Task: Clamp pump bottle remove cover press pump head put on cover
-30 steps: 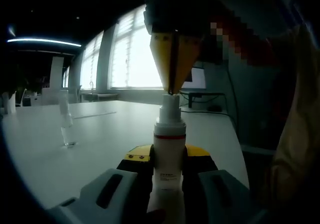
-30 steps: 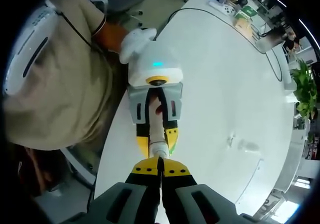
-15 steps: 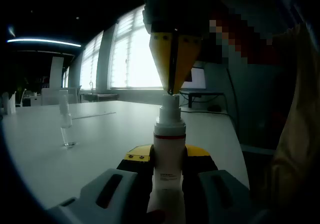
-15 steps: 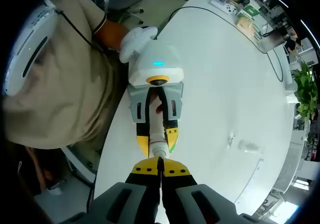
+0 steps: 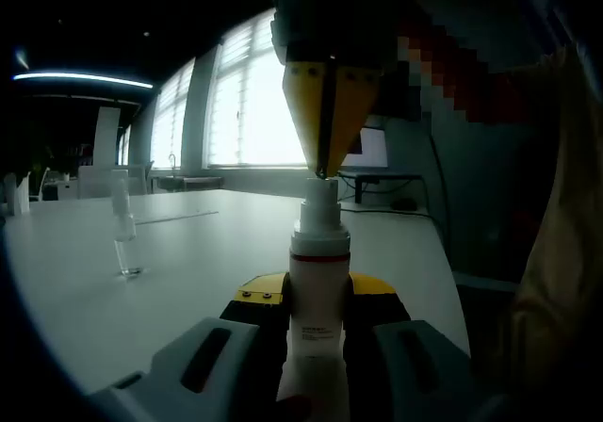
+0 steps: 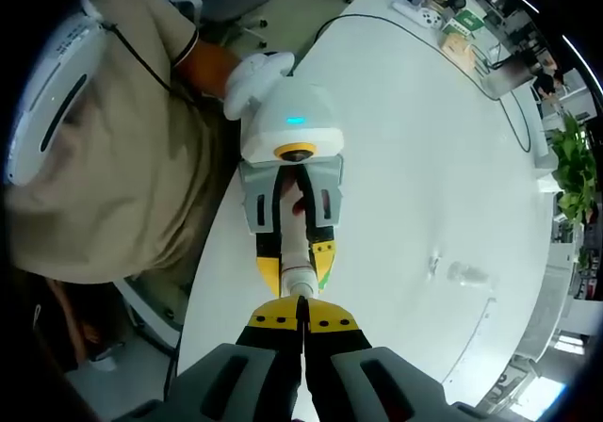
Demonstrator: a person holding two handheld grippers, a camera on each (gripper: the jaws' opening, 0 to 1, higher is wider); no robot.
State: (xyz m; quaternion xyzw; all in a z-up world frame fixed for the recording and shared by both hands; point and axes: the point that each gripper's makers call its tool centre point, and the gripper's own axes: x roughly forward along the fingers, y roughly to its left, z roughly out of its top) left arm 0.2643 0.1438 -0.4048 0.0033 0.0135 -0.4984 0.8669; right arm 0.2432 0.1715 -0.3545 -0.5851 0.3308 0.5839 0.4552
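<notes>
Left gripper view: my left gripper (image 5: 318, 323) clamps the pump bottle (image 5: 318, 300) by its white body, one yellow-tipped jaw pressed against each side. The bottle stands upright over the white table (image 5: 188, 262), and a red band circles it just under the pump collar. From above, my right gripper (image 5: 326, 168) comes down with its two yellow jaws pressed together, their tips touching the top of the pump head (image 5: 320, 196). I see nothing pinched between those jaws. Well apart to the left, a clear cover (image 5: 122, 226) stands upright on the table. Bright windows (image 5: 250, 102) line the far wall, and a beige sleeve (image 5: 556, 281) hangs at the right edge.

Right gripper view: I look down along my right gripper (image 6: 303, 320), whose jaws meet with no gap, tips resting on the pump head (image 6: 301, 284). Below it the pump bottle (image 6: 296, 243) runs lengthwise between the jaws of my left gripper (image 6: 294, 257), which sits near the table (image 6: 424, 158) edge. The clear cover (image 6: 464, 273) shows on the tabletop to the right, well apart from the bottle. A person in a beige shirt (image 6: 113, 158) stands at the left. A potted plant (image 6: 573, 172) is near the far right rim, and small items I cannot identify lie at the table's far end.
</notes>
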